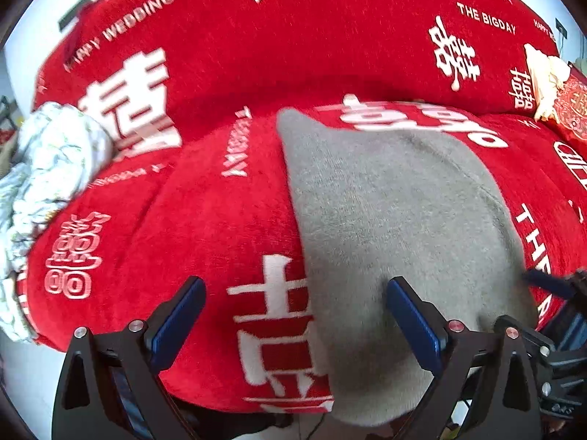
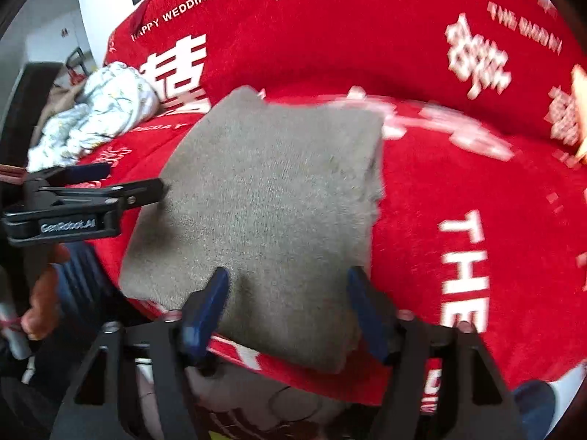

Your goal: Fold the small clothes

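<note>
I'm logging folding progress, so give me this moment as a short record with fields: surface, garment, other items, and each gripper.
surface: red plush sofa cover with white lettering
garment: grey knitted cloth, folded into a flat rectangle, lying on the seat by its front edge
other items: crumpled white floral fabric at the sofa's left end; cream and red cushions at the right end
left gripper: open, nothing held, blue fingers over the garment's left edge
right gripper: open, nothing gripped, over the garment's near edge
</note>
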`<state>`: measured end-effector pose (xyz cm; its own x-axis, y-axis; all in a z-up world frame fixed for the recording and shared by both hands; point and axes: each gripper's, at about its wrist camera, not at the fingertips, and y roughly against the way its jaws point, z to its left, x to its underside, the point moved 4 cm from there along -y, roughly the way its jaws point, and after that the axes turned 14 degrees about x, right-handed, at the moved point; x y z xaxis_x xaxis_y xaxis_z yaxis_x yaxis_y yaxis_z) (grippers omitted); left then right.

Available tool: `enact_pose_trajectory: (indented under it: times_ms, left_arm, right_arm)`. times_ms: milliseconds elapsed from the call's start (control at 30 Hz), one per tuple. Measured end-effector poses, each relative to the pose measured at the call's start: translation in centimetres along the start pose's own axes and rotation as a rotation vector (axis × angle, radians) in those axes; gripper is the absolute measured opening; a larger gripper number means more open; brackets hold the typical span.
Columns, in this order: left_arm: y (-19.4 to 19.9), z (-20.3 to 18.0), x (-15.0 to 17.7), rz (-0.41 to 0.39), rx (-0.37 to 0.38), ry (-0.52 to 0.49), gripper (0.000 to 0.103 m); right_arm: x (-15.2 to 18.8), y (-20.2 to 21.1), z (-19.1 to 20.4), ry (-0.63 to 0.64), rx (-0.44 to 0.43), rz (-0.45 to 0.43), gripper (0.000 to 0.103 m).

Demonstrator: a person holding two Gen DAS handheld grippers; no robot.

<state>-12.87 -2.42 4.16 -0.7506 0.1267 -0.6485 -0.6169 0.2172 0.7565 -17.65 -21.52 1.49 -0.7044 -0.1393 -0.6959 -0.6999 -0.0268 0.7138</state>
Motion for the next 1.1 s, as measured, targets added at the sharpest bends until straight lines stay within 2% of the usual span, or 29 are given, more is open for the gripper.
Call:
enact_pose_trajectory:
  times_ms: [100, 233, 333, 433, 533, 733, 1100]
  left_arm:
    - [1.3, -0.4, 0.4, -0.019, 0.0, -0.003, 0.1]
    - [2.5, -0.7, 0.4, -0.04, 0.017, 0.01, 0.1]
    - [3.5, -0.8, 0.5, -0.079, -0.028, 0.017, 0.1]
    - [4.2, -0.8, 1.1, -0.108, -0.019, 0.051, 0.1]
    - [4.1, -0.7, 1.3, -0.09, -0.019, 0.054, 0.1]
    - [4.9, -1.3, 1.3, -0.113, 0.011, 0.05, 0.1]
    - [5.5, -2.4, 1.2, -0.125, 0.001, 0.006, 0.1]
  right_arm:
    - [-0.7, 1.7, 0.2, -0.007, 0.046, -0.06, 0.083]
    - [-1.7, 2.6, 0.0, -0.049, 0.056, -0.077, 0.083]
    - [-2.0, 2.9, -0.3, -0.066, 0.065, -0.079, 0.083]
    - [-2.0, 3.1, -0.3, -0.081, 0.073, -0.08, 0.083]
    - [-2.1, 3.2, -0.3, -0.089, 0.08, -0.082, 0.083]
    - [-2.1, 3.5, -0.3, -0.09, 0.098, -0.082, 0.083]
    - [-2.2, 4.3, 0.6, -0.062, 0.097, -0.099, 0.083]
